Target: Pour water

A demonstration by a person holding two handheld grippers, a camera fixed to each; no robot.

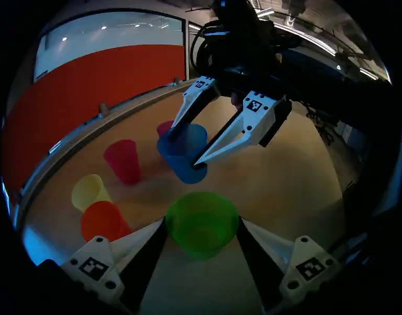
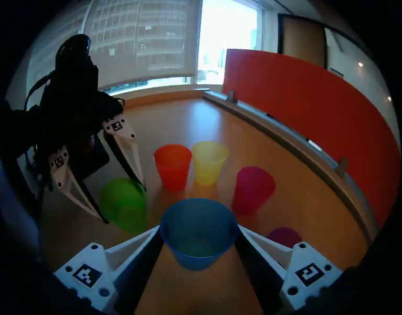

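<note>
I am gripping the green cup (image 1: 202,233) with my left tool (image 1: 201,220). Both fingers are pressing on its sides, and in the left gripper view it is sitting at 6 o'clock, its mouth opening toward the camera. My right tool (image 2: 199,228) is pinching the blue cup (image 2: 198,249) in the same way, at 6 o'clock in the right gripper view. Something pale is showing at the bottom of the blue cup, but I cannot tell whether it is water.

From the left tool I am seeing the blue cup near the centre, a little toward 12 o'clock, between the white fingers of the other tool and above the wooden worktop (image 1: 285,178). From the right tool, the green cup is hanging at 8 o'clock between the other tool's fingers.

The other cups are standing on the worktop. In the right gripper view the orange cup (image 2: 172,167) and the yellow cup (image 2: 209,161) are standing upright side by side just above the centre. The pink cup (image 2: 252,190) is at 3 to 4 o'clock and a small purple cup (image 2: 285,236) is at 4 to 5 o'clock. A red panel (image 2: 316,105) is running along the far edge of the worktop.

As for writing, the fingers are carrying square black-and-white markers (image 1: 93,268) with a coded pattern, and the cups are showing plain colour.
</note>
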